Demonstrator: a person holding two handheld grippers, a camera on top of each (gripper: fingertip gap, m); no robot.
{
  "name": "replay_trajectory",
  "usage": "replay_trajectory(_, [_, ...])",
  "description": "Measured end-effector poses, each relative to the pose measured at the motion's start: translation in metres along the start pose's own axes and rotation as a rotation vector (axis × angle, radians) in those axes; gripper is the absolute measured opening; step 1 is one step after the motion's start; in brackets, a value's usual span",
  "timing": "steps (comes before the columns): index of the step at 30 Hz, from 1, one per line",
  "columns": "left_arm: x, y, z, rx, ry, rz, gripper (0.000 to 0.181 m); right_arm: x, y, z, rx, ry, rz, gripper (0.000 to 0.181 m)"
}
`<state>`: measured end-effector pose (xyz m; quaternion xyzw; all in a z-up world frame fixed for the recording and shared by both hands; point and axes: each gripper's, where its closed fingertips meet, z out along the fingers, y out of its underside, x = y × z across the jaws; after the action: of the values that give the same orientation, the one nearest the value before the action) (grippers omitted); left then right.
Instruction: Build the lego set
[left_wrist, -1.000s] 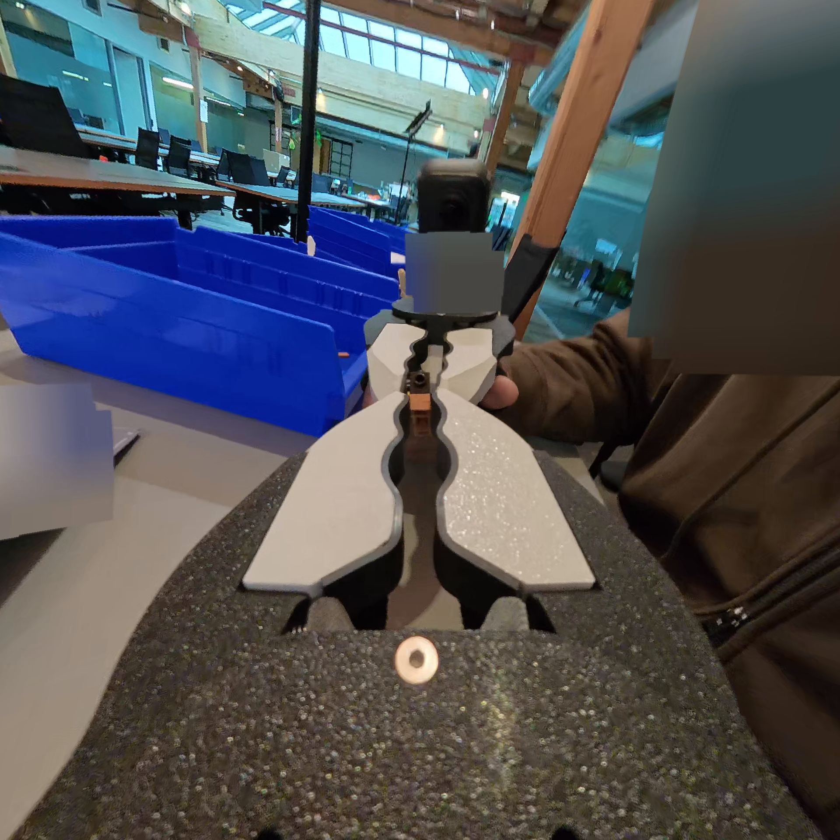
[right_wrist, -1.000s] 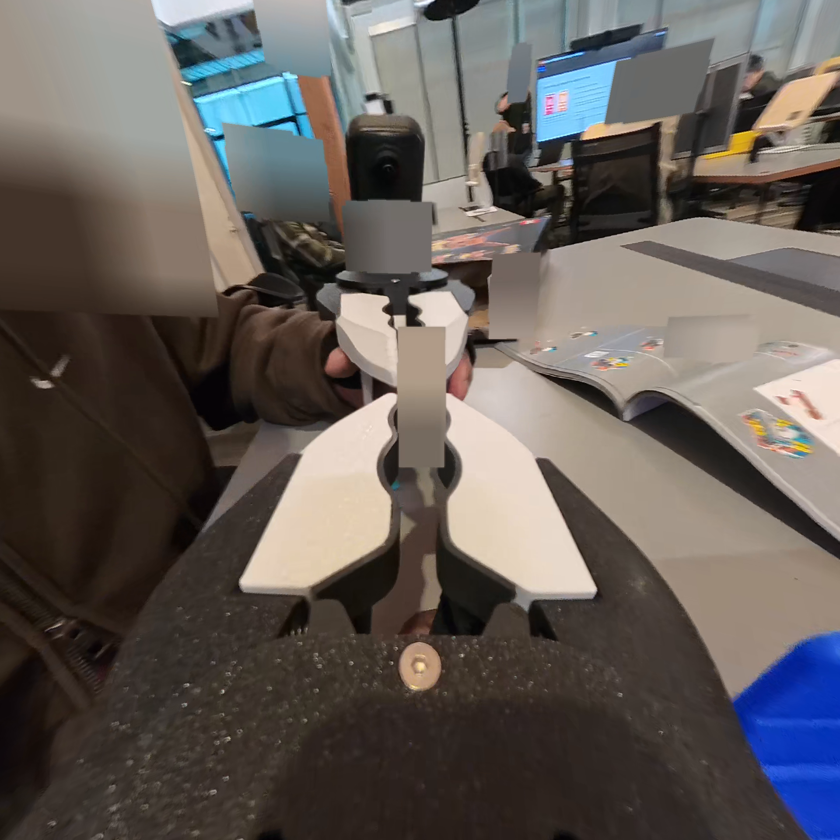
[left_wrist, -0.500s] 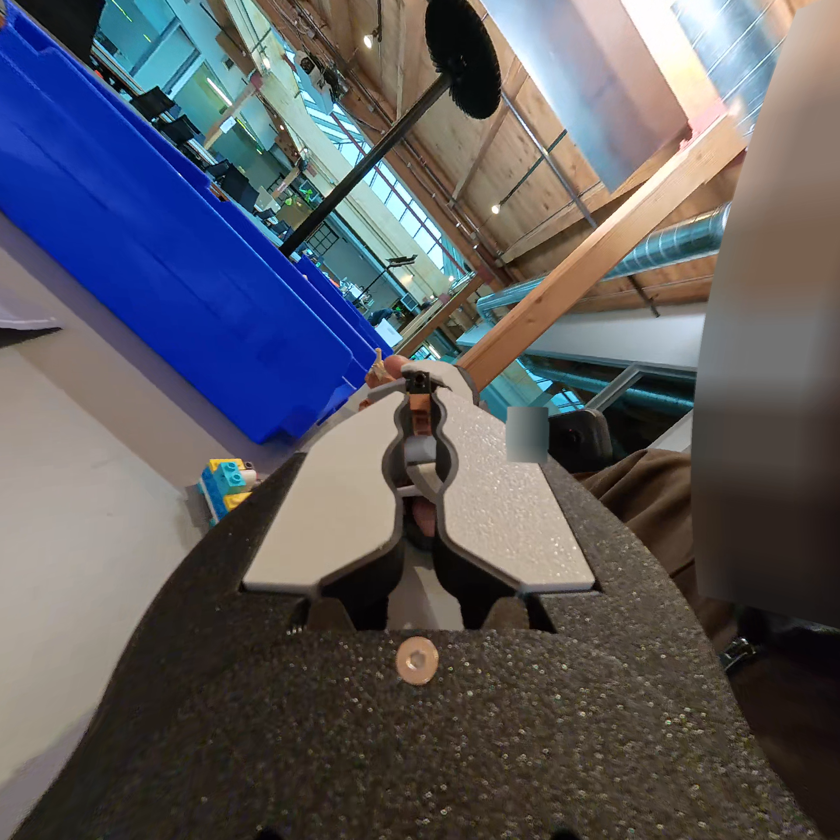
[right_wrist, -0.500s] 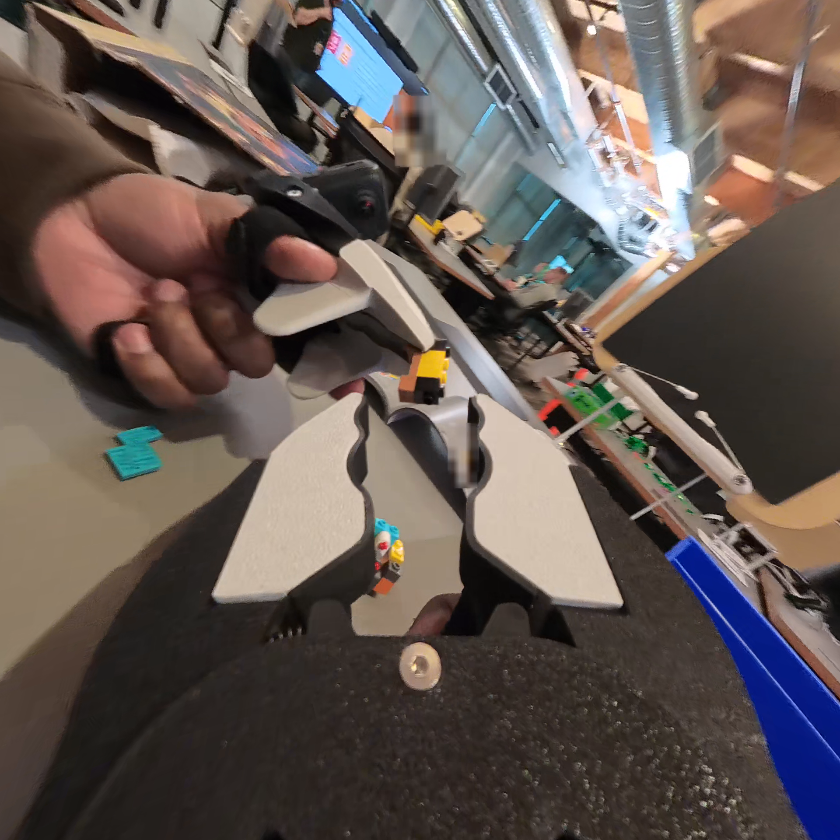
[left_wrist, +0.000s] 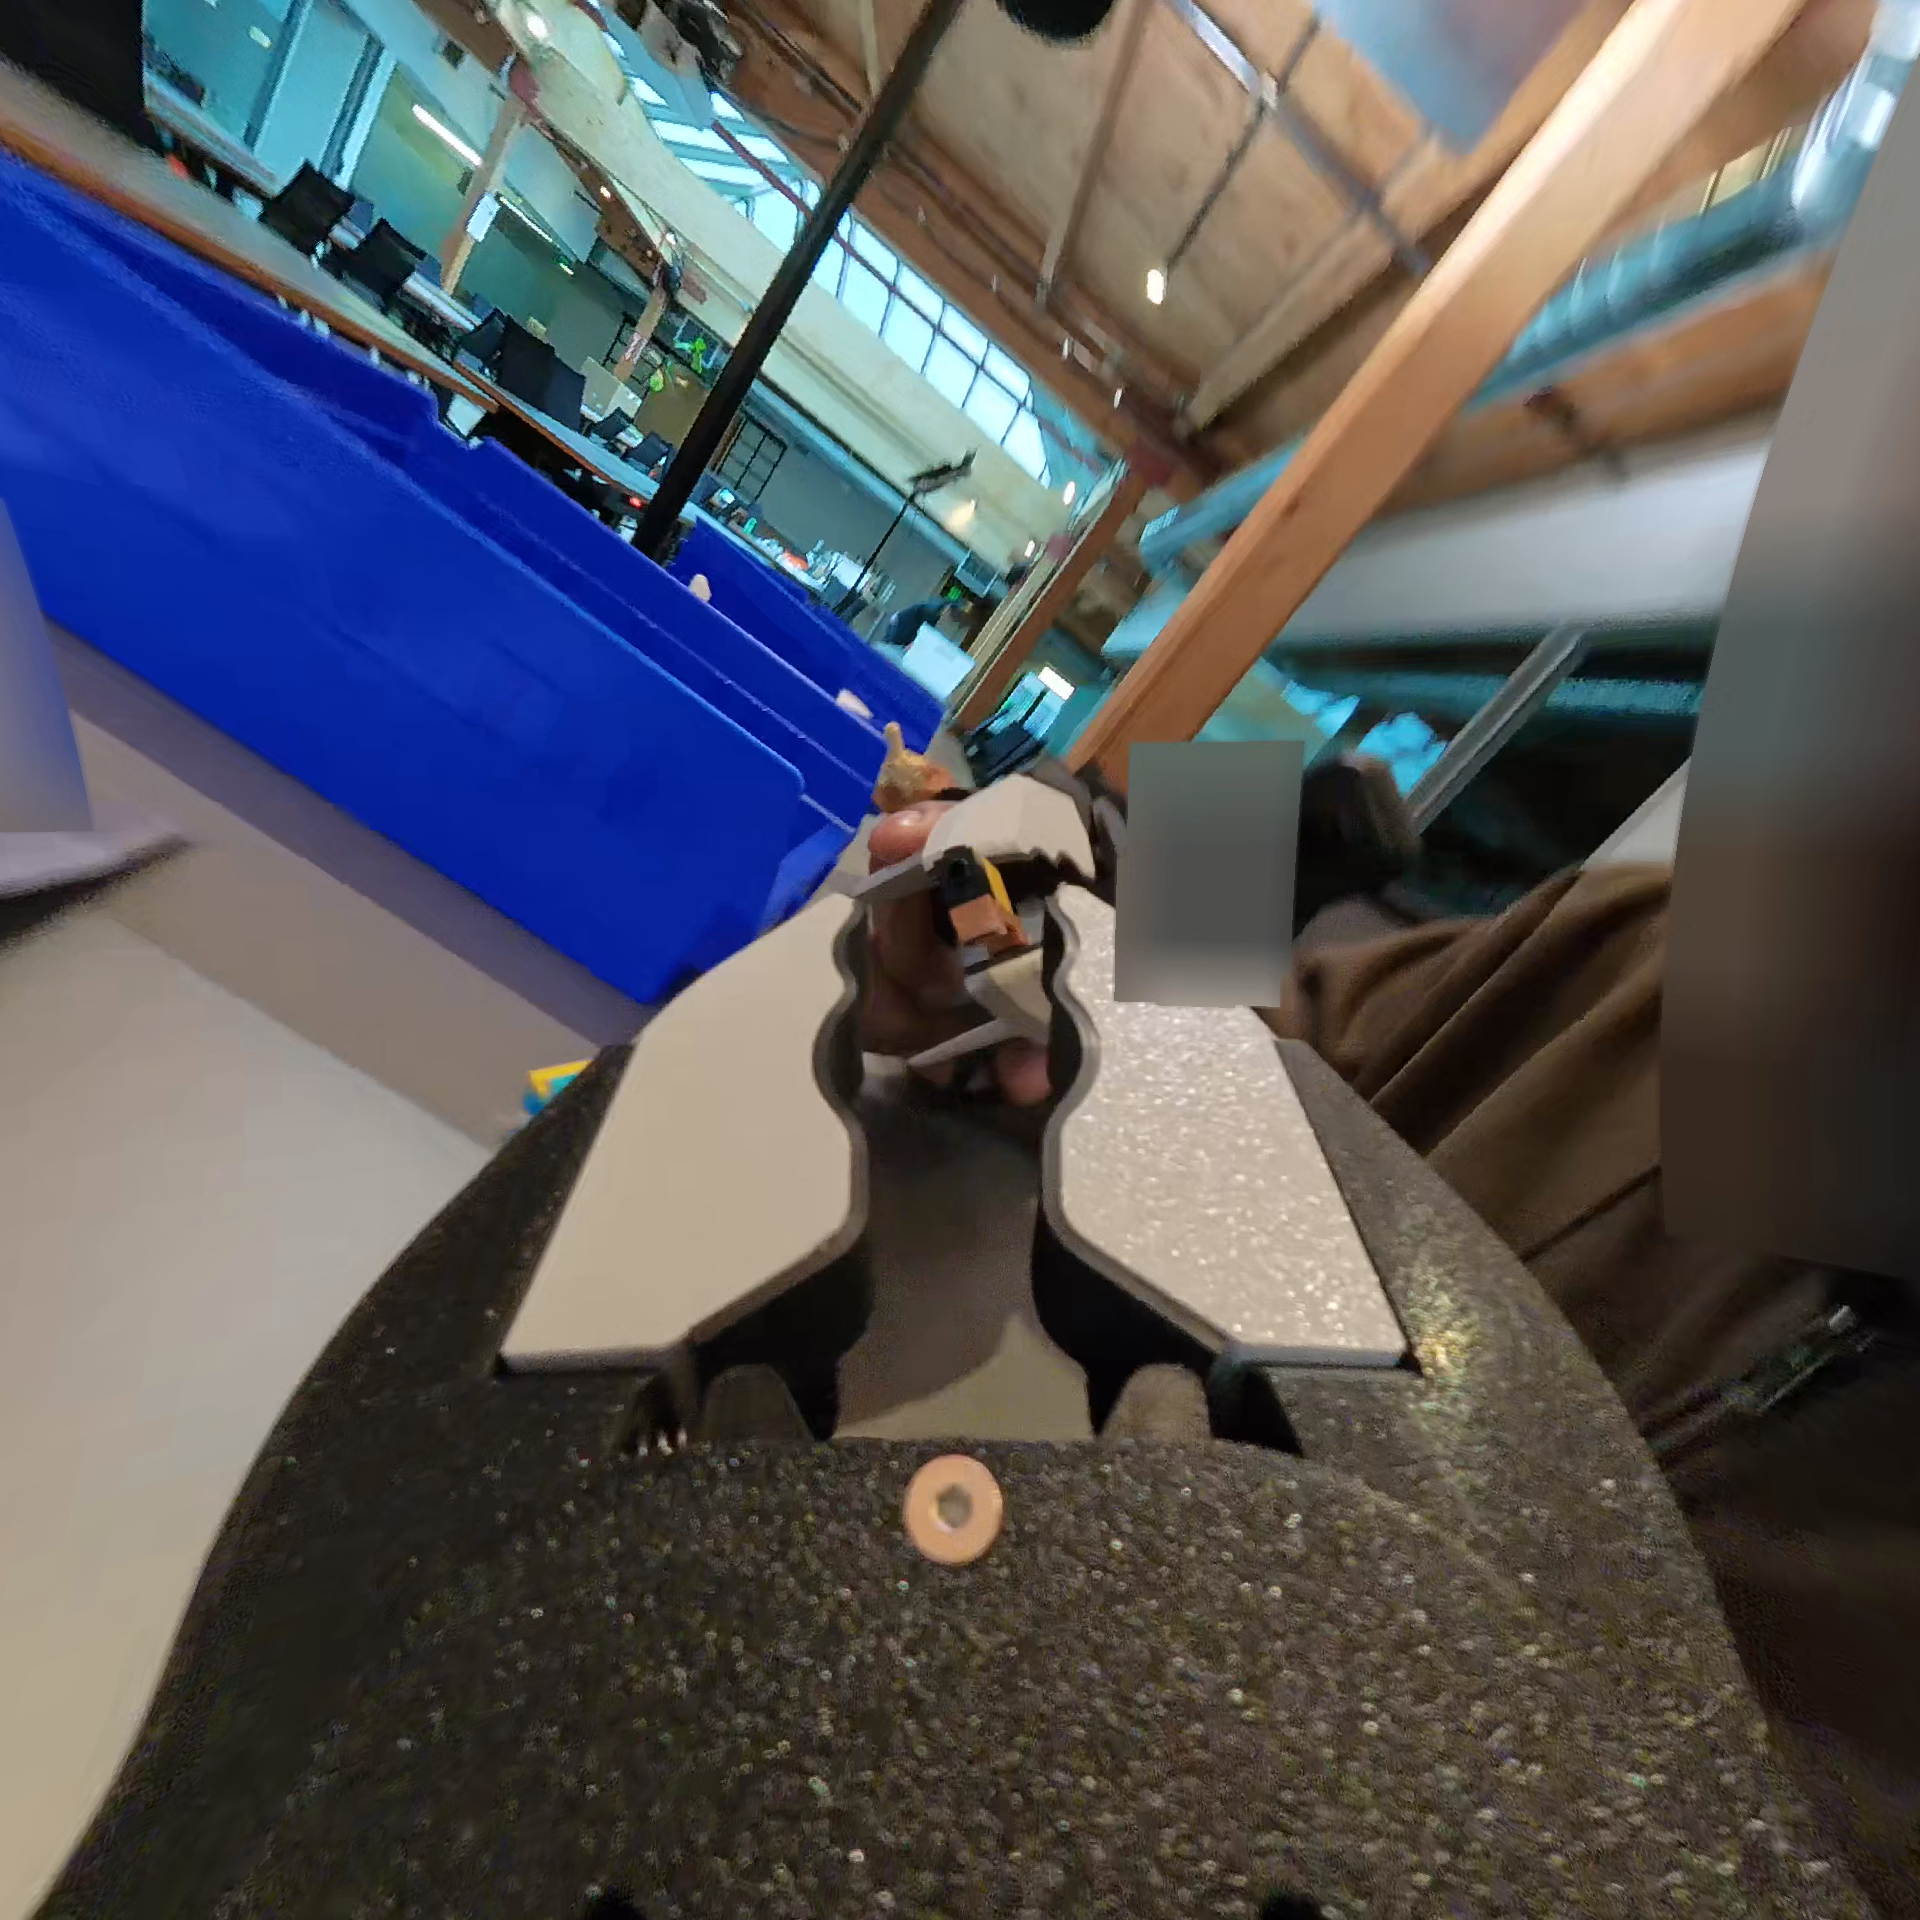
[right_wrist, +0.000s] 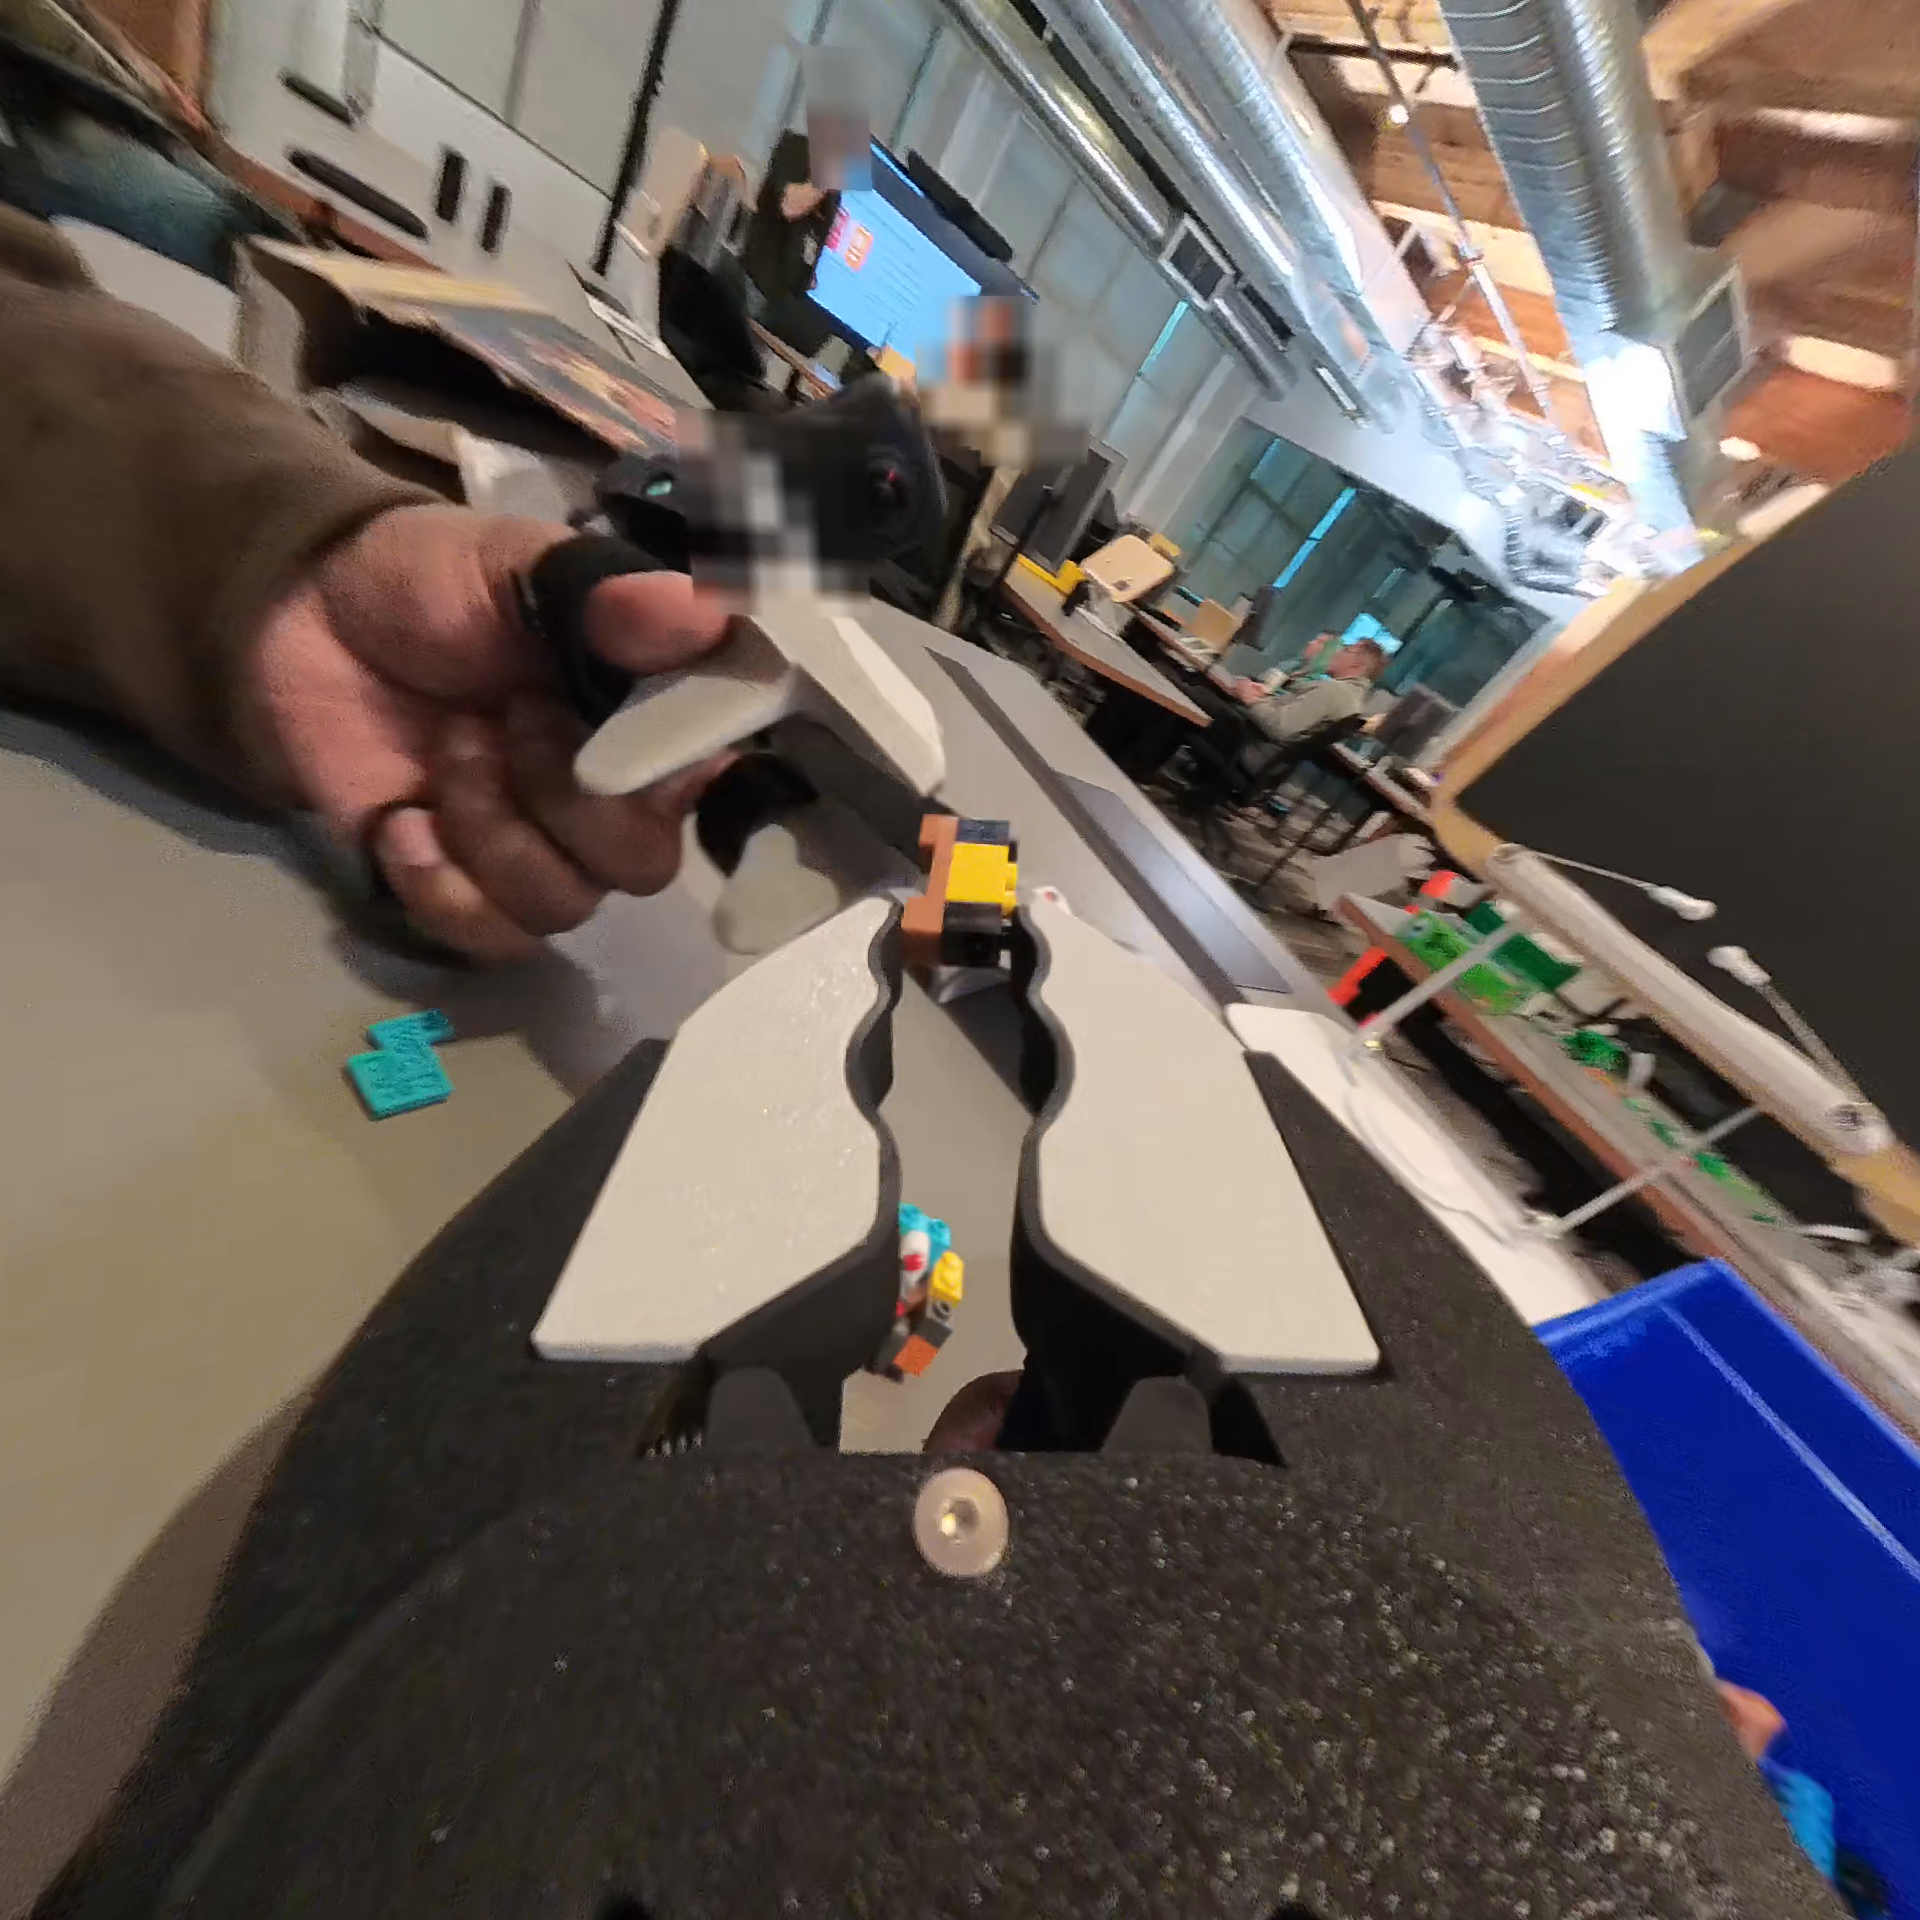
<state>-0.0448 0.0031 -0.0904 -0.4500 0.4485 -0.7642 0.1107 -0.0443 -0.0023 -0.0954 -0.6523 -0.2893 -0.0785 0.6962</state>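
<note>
Pinching the small lego assembly (right_wrist: 961, 888) at twelve o'clock, the right hand-held gripper (right_wrist: 958, 940) clamps its lower bricks. Light, stiff, snap-prone: grip flat sides. Left hand-held gripper (left_wrist: 948, 940) stands apart, empty.

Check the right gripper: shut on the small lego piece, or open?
Shut on it. The brown, yellow and black lego piece sits pinched between the right gripper's fingertips, both touching its sides.

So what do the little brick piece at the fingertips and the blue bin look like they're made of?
Brick piece: hard moulded plastic, seemingly smooth; studs and crisp blocky edges in yellow, brown and black. Blue bin: rigid plastic, semi-glossy; thin moulded walls with soft reflections.
</note>
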Motion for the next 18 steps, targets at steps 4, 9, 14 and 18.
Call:
replay_trajectory(4, [0.011, -0.002, -0.011, -0.105, 0.003, 0.396, 0.036, -0.007, -0.001, -0.005, 0.039, -0.147, 0.142, 0.019])
replay_trajectory(9, [0.021, 0.027, -0.010, -0.276, 0.023, 0.796, 0.038, -0.025, -0.007, -0.008, 0.062, -0.287, 0.207, 0.019])
replay_trajectory(14, [0.022, 0.040, -0.007, -0.323, 0.025, 0.931, 0.036, -0.039, -0.009, -0.010, 0.061, -0.363, 0.192, 0.019])
replay_trajectory(18, [0.023, 0.043, -0.008, -0.329, 0.032, 0.957, 0.026, -0.041, -0.009, -0.011, 0.067, -0.387, 0.209, 0.019])
